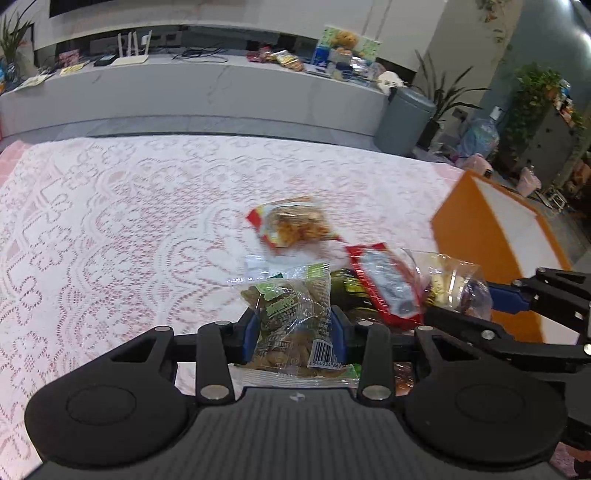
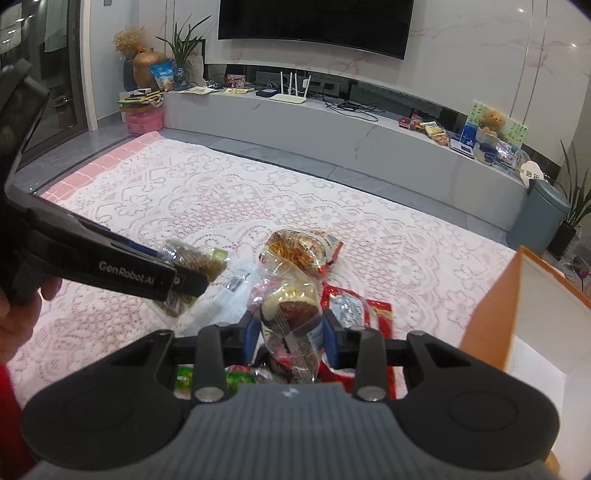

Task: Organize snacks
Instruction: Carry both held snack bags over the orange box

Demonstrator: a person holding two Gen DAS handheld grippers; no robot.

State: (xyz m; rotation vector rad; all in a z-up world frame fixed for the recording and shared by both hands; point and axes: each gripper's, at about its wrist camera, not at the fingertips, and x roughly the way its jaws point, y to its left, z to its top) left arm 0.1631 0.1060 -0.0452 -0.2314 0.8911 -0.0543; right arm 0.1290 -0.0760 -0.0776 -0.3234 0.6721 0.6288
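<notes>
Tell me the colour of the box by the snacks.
Orange outside, white inside; the box shows best in the right wrist view.

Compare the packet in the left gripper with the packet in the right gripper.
The left gripper's packet has green printing and brownish pieces; the right gripper's packet is clear, showing a dark brown and cream snack. Both are transparent plastic wrappers, clamped between blue pads above the lace tablecloth.

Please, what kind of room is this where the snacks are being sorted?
Most likely a home living room. A large dark television hangs on a marble-look wall above a long low media bench bearing a router, and potted plants stand nearby. The work surface wears a pink lace tablecloth.
</notes>
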